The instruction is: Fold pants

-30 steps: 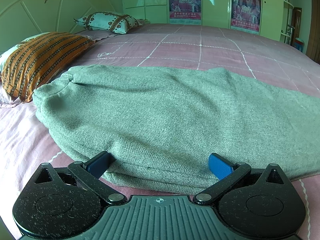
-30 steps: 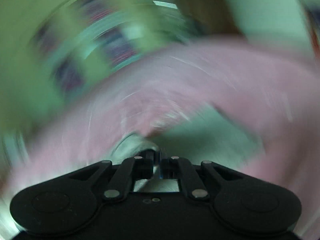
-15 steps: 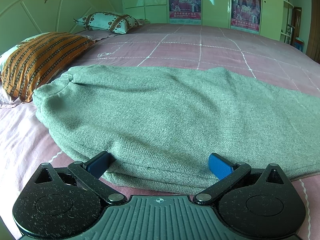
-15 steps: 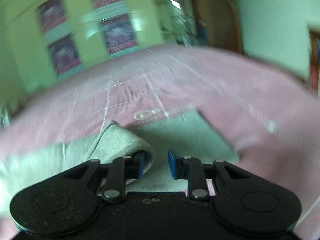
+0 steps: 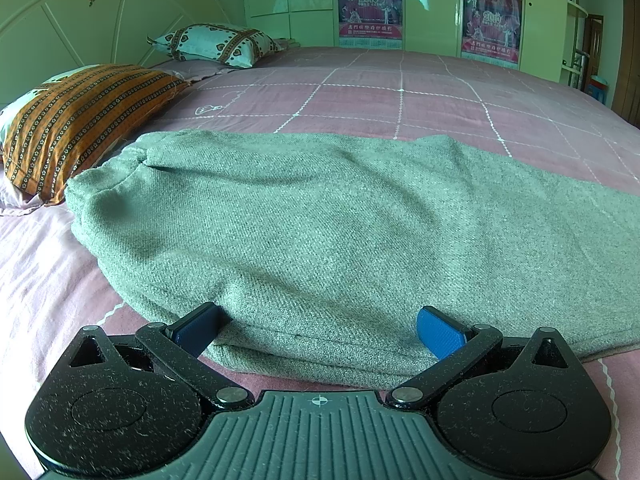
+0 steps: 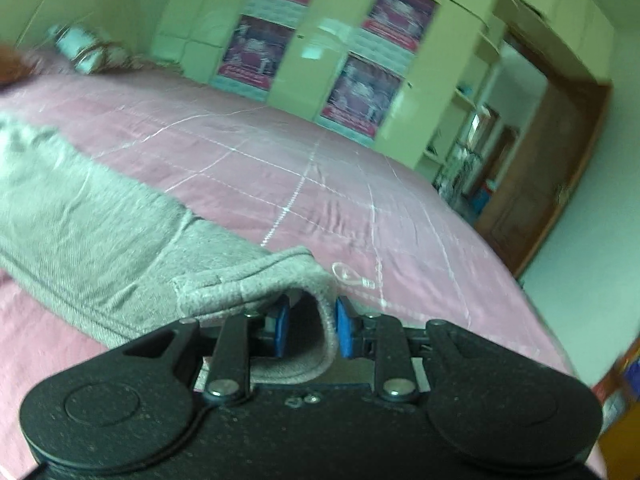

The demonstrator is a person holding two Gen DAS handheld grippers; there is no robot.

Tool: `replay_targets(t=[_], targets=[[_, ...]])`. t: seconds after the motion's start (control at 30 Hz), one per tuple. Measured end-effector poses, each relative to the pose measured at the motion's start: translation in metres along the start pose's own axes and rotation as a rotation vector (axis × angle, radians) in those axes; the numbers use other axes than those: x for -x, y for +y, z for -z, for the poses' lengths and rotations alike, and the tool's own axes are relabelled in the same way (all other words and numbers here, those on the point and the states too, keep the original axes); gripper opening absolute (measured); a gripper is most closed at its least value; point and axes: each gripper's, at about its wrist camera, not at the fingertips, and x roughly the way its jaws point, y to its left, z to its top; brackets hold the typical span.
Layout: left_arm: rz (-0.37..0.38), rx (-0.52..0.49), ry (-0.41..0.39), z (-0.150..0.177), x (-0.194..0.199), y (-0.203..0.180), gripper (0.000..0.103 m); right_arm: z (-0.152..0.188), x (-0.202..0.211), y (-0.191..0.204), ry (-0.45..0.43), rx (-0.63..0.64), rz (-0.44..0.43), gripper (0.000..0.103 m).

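Grey pants (image 5: 340, 224) on pink bed (image 5: 440, 96), left tongs (image 5: 320, 332) wide open astride the waist edge, right tongs (image 6: 310, 326) just parted, slack around a hem loop

**Pants spread across bed, grippers at two ends**

Pants (image 5: 340, 220) laid flat on the bed (image 5: 420, 96), stretched sideways along its near edge. Two pillows (image 5: 80, 120) on the bed left of the pants, by the headboard (image 5: 80, 28). Wardrobe (image 5: 432, 4) behind the bed. Left gripper (image 5: 320, 328) astride the pants' near edge; right gripper (image 6: 310, 330) at the hem, hem between its fingers.
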Motion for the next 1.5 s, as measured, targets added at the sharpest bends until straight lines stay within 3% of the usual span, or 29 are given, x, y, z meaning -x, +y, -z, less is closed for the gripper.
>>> replay_targets(t=[0.13,0.23,0.27,0.3,0.37,0.43,0.5,0.57,0.63,0.7,0.8,0.97,1.13,1.23,1.33,1.47,1.5], targets=[[0.001,0.0,-0.001,0.0,0.0,0.0,0.103,-0.002,-0.003,0.02,-0.021,0.221,0.027,0.02],[0.0,-0.001,-0.001,0.0,0.0,0.0,0.103,-0.004,-0.006,0.024,-0.041,0.298,0.054,0.017],[0.001,-0.001,-0.001,0.0,0.0,0.0,0.103,-0.004,-0.006,0.023,-0.048,0.296,0.055,0.013],[0.0,-0.001,-0.001,0.0,0.0,0.0,0.103,-0.007,-0.006,0.019,-0.05,0.262,0.054,0.0],[0.0,-0.001,-0.001,0.0,0.0,0.0,0.103,-0.014,-0.006,-0.009,-0.046,0.019,0.038,0.0],[0.001,-0.001,-0.001,0.0,0.0,0.0,0.103,-0.006,-0.004,-0.062,-0.023,-0.437,0.009,0.0],[0.0,-0.002,-0.001,0.0,0.0,0.0,0.103,0.044,-0.012,-0.121,0.045,-1.063,-0.069,0.0],[0.0,-0.003,-0.001,0.0,0.0,0.0,0.103,0.094,-0.031,-0.141,0.145,-1.406,-0.142,0.0],[0.001,-0.002,-0.001,0.0,0.0,0.0,0.103,0.108,-0.036,-0.141,0.178,-1.433,-0.171,0.0],[-0.001,-0.004,0.0,0.0,0.0,0.0,0.103,0.111,-0.031,-0.142,0.162,-1.417,-0.149,0.01],[0.001,-0.003,-0.001,0.0,0.0,0.001,0.103,0.115,-0.026,-0.148,0.137,-1.462,-0.133,0.015],[0.01,-0.002,-0.001,0.0,0.0,0.001,0.103,0.122,-0.041,-0.15,0.181,-1.499,-0.145,0.016],[0.038,-0.011,-0.016,-0.004,0.006,0.01,0.103,0.12,-0.05,-0.145,0.212,-1.489,-0.133,0.006],[0.016,0.076,-0.05,-0.008,0.015,0.037,0.103,0.114,-0.042,-0.145,0.2,-1.451,-0.146,0.004],[-0.025,0.154,-0.093,-0.008,0.022,0.072,0.103,0.114,-0.041,-0.144,0.202,-1.433,-0.167,0.009],[0.008,0.306,-0.113,-0.012,0.019,0.124,0.103,0.113,-0.039,-0.137,0.209,-1.415,-0.174,0.013],[0.015,0.33,-0.118,-0.013,0.017,0.134,0.094,0.112,-0.039,-0.135,0.21,-1.411,-0.173,0.013]])
